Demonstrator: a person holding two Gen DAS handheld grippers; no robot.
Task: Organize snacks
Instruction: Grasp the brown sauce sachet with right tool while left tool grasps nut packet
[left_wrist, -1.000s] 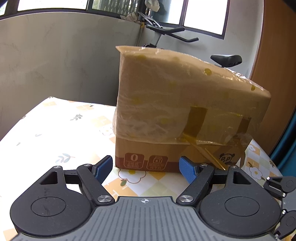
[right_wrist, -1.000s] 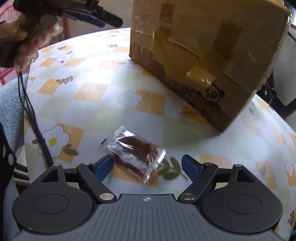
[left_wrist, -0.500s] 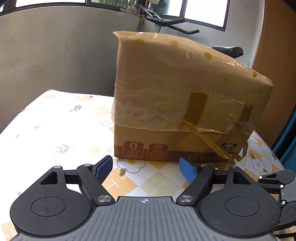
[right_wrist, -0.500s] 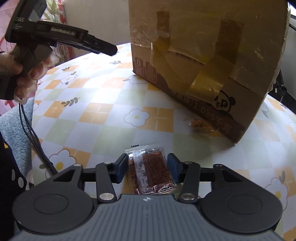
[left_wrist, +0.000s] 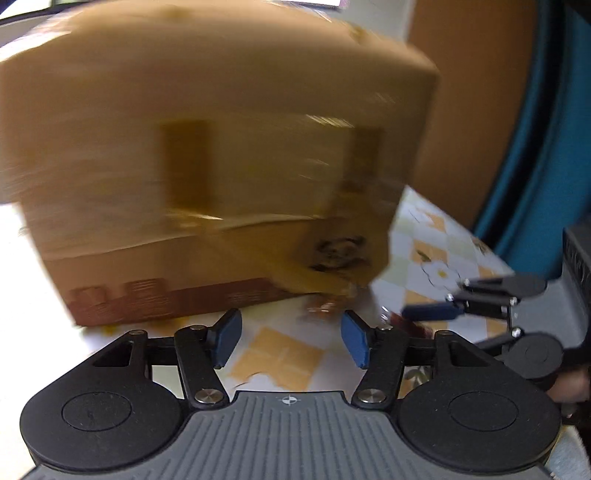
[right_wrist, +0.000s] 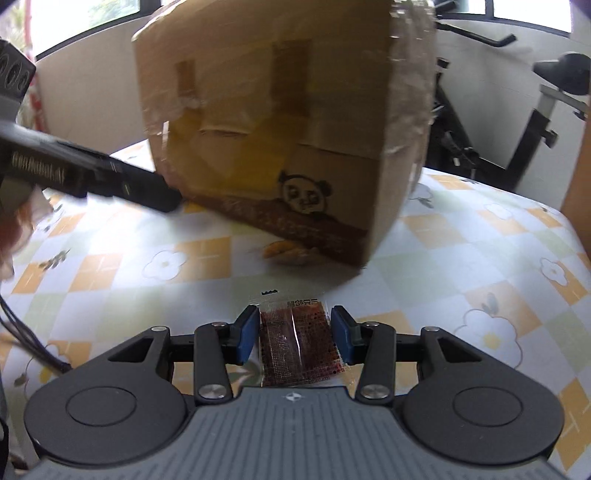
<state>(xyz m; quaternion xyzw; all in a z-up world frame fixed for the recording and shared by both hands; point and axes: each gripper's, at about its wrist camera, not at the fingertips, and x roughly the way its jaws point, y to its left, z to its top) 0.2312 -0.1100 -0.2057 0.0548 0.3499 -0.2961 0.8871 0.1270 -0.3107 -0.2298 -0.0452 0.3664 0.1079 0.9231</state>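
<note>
Beside the box, right gripper (right_wrist: 294, 334) clamps snack packet (right_wrist: 297, 341).

An exercise bike (right_wrist: 517, 110) stands behind the table, whose flowered checked cloth (right_wrist: 461, 236) shows.

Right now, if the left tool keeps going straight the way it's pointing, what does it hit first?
Probably the tablecloth just ahead of the left tool, since it points downward with nothing between its fingers. Just beyond lies an orange snack packet at the foot of the cardboard box. The view is blurred, so depth is uncertain.
</note>
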